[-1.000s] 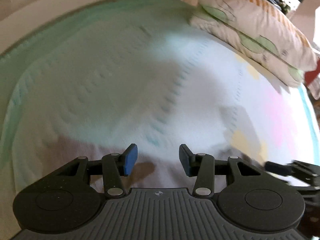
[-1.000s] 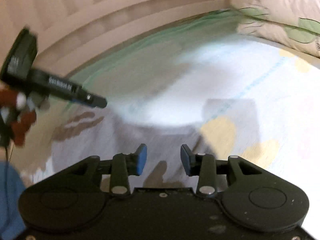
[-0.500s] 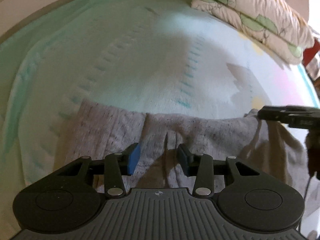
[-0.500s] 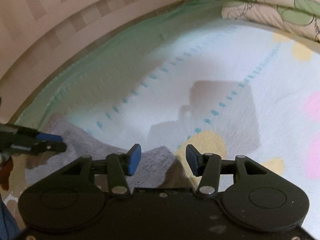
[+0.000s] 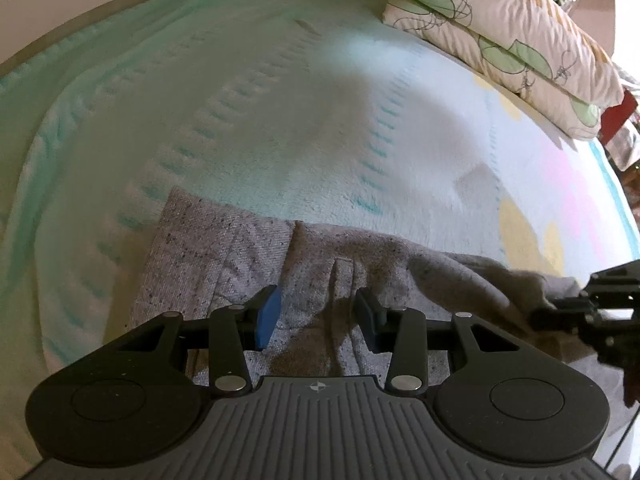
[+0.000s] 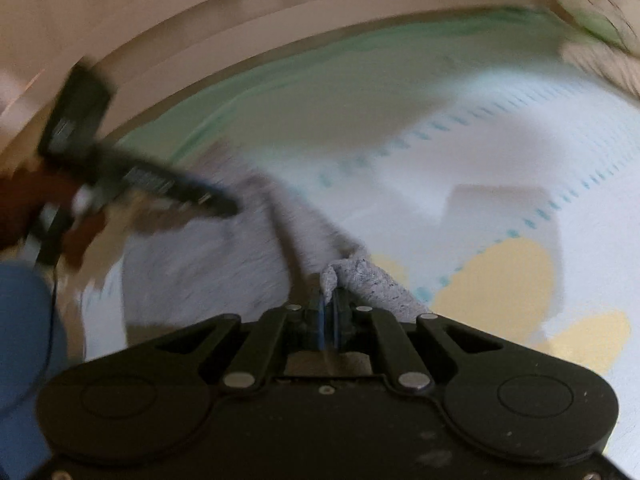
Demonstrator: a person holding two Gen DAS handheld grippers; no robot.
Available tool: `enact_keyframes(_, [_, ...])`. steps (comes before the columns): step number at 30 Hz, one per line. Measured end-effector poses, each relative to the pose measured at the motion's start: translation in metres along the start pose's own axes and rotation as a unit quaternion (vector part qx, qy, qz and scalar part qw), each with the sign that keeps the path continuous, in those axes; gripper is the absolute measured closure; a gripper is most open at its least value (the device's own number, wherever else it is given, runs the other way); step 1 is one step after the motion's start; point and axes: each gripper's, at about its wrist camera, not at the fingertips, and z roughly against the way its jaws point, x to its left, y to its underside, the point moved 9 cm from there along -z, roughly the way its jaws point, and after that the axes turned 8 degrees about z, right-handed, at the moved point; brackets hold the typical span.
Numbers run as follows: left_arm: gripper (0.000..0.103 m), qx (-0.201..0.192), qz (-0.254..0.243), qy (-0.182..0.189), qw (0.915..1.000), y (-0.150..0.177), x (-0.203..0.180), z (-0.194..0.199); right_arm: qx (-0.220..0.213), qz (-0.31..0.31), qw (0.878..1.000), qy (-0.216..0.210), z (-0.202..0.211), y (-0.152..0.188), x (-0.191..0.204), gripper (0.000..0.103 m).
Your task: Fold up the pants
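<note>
Blur hides much of the pants point(image 6: 372, 280), pinched by right gripper point(image 6: 328, 312).

Pastel blanket point(image 5: 304, 112), 2 leaf-print pillows point(image 5: 516, 36)

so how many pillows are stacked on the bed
2, stacked at the far right end of the bed: the upper pillow lies on the lower pillow. The frame edge cuts both off, so more may be hidden.

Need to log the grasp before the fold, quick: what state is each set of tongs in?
Left tongs: open, poised over the grey pants, gripping nothing.
Right tongs: closed on a pinched fold of the pants.
</note>
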Motion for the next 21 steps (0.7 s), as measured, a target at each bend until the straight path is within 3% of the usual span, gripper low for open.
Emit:
enact_keyframes(3, [0.062,0.001,-0.001,-0.003,1.0,0.001,-0.001,0.001,-0.018,0.0,0.999,0.043,0.0,-0.004,-0.01,0.098])
enact_keyframes(7, [0.062,0.002,0.0,0.0,1.0,0.001,0.001,0.002,-0.048,-0.048,0.989,0.129,0.004,-0.019,-0.059,0.099])
enact_keyframes(10, [0.063,0.004,-0.008,-0.003,1.0,0.004,0.001,0.004,-0.042,-0.085,0.986,0.134,-0.006,-0.019,-0.082,0.1])
enact_keyframes(14, [0.064,0.012,-0.039,-0.015,0.999,0.009,0.0,0.008,-0.004,-0.064,0.986,0.155,-0.032,-0.009,-0.083,0.101])
enact_keyframes(18, [0.07,0.025,-0.068,-0.035,0.9967,0.014,0.003,0.011,-0.012,-0.087,0.983,0.162,-0.041,-0.005,-0.086,0.1])
enact_keyframes(19, [0.07,0.026,-0.075,-0.038,0.9961,0.014,0.003,0.012,-0.013,-0.094,0.982,0.162,-0.04,-0.004,-0.088,0.098])
enact_keyframes(21, [0.069,0.032,-0.084,-0.05,0.9947,0.016,0.003,0.014,-0.024,-0.1,0.981,0.166,-0.027,-0.006,-0.091,0.082])
